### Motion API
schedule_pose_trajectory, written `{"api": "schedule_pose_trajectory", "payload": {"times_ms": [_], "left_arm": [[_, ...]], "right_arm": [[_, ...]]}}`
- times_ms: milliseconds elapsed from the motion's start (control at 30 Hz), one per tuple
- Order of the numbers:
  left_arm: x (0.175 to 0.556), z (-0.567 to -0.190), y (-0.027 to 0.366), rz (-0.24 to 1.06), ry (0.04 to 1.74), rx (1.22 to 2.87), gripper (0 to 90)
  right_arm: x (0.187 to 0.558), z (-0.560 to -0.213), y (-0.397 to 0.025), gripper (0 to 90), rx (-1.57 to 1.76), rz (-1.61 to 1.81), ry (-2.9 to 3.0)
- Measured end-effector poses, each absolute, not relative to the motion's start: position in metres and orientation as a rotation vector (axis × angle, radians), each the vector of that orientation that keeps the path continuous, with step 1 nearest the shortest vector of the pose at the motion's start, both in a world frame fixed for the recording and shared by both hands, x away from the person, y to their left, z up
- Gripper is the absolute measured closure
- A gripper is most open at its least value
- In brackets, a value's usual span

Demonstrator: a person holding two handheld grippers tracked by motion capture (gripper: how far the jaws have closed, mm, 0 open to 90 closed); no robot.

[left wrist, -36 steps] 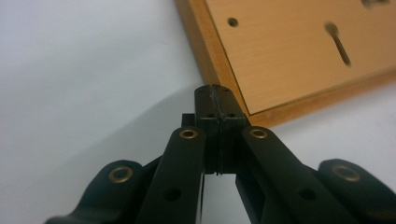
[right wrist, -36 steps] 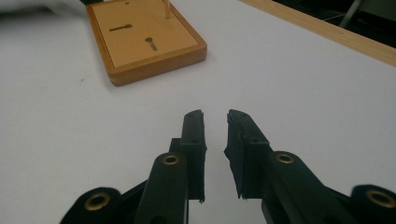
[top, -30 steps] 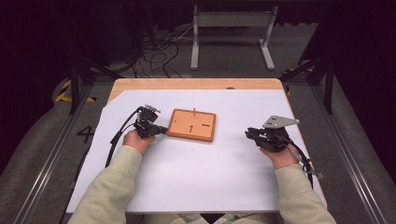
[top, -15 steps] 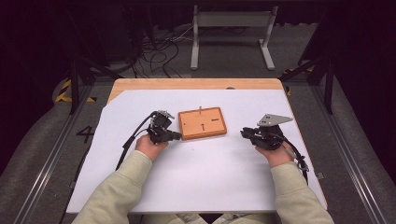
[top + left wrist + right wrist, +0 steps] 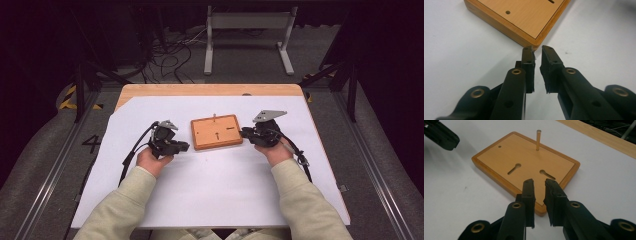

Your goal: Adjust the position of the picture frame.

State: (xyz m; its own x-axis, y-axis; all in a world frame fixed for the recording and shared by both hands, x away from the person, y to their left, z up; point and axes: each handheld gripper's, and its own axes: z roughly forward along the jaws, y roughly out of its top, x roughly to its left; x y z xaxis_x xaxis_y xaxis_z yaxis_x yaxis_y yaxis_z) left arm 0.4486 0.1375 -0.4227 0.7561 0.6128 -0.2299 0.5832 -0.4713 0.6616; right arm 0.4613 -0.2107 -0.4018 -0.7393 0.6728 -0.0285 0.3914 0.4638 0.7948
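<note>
- High view: a wooden board [image 5: 216,132] sits mid-table on the white sheet [image 5: 210,195], flanked by both tools. It has slid to the person's right within the last second, and the left gripper [image 5: 183,146] has followed to its near left corner. The right gripper [image 5: 243,132] has closed in on its right edge.
- Left gripper view: the jaws stand a narrow gap apart, gripping nothing, tips just touching the board's [image 5: 524,17] rounded corner — apparently nudging it.
- Right gripper view: the jaws, slightly parted and empty, reach over the board's [image 5: 524,162] near edge. A small metal peg [image 5: 538,140] stands upright at the far side. The board now looks braced between both tools, likely ready for squaring up.
</note>
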Motion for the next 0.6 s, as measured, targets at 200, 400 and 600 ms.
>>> {"api": "schedule_pose_trajectory", "payload": {"times_ms": [200,400,600], "left_arm": [[0.443,-0.42,0.146,0.071,0.907,2.157,77.3],[0.442,-0.421,0.153,0.092,0.925,2.146,75.8],[0.44,-0.423,0.16,0.088,0.952,2.129,74.5]], "right_arm": [[0.476,-0.4,-0.193,76.5,0.904,1.157,2.373],[0.496,-0.398,-0.169,70.8,0.901,1.142,2.362],[0.516,-0.401,-0.148,66.1,0.907,1.114,2.356]]}}
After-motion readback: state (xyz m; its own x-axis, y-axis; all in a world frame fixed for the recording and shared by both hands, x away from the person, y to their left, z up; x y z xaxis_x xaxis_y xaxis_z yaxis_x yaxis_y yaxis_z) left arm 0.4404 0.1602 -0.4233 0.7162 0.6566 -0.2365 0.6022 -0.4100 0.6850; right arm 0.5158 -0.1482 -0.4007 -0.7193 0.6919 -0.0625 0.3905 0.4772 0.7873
